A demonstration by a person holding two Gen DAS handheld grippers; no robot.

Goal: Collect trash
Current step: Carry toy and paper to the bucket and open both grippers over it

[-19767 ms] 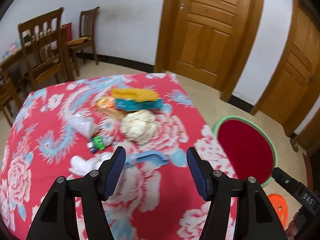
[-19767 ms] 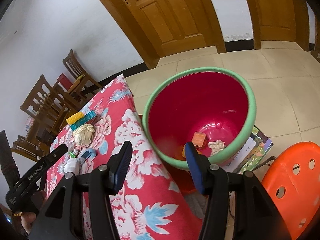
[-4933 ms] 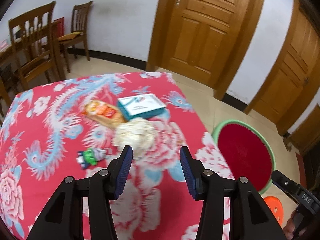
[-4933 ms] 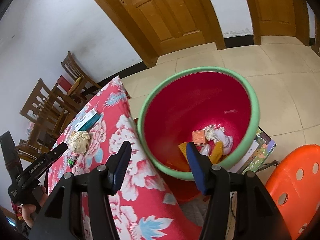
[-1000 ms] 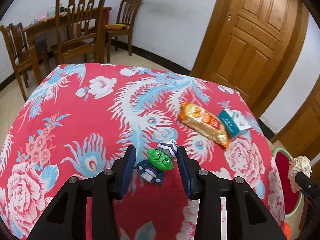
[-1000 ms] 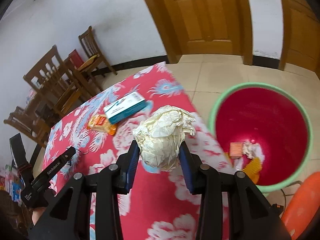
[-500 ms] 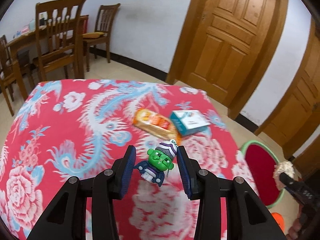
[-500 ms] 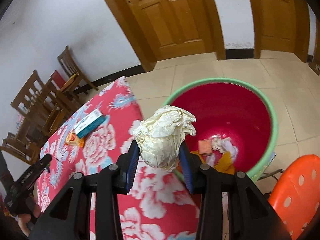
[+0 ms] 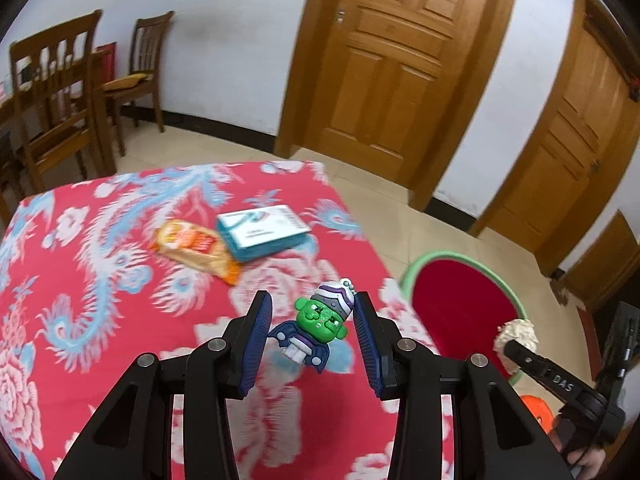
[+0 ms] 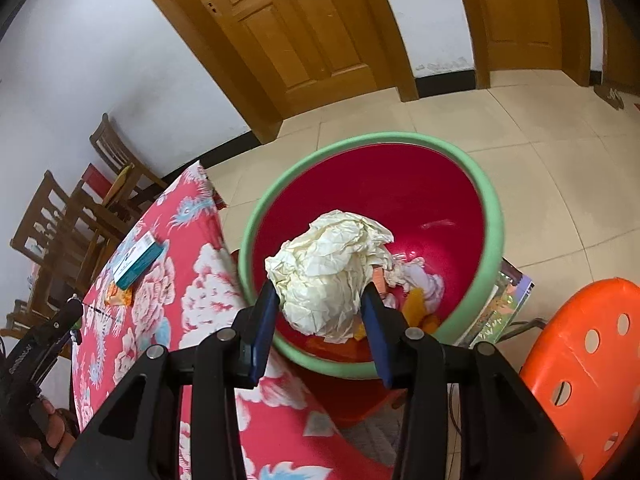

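My left gripper (image 9: 312, 307) is shut on a small green toy figure (image 9: 322, 320) with a purple-striped hat, held above the red flowered tablecloth (image 9: 100, 280) near its right edge. My right gripper (image 10: 320, 292) holds a crumpled cream paper ball (image 10: 328, 264) over the red bin with a green rim (image 10: 494, 216). Its jaws are opening, and the ball still sits between the pads. Several scraps lie at the bin's bottom (image 10: 420, 280). On the cloth remain an orange snack packet (image 9: 192, 248) and a teal-and-white box (image 9: 264, 232).
The bin (image 9: 440, 256) stands on the floor by the table's right side, on a magazine (image 10: 508, 300). An orange plastic stool (image 10: 580, 340) is beside it. Wooden chairs (image 9: 52, 92) stand at the far left; wooden doors (image 9: 392, 72) line the back wall.
The right gripper carried the paper ball from above the table to above the bin. The left gripper moved with the toy toward the table's right edge, nearer the bin.
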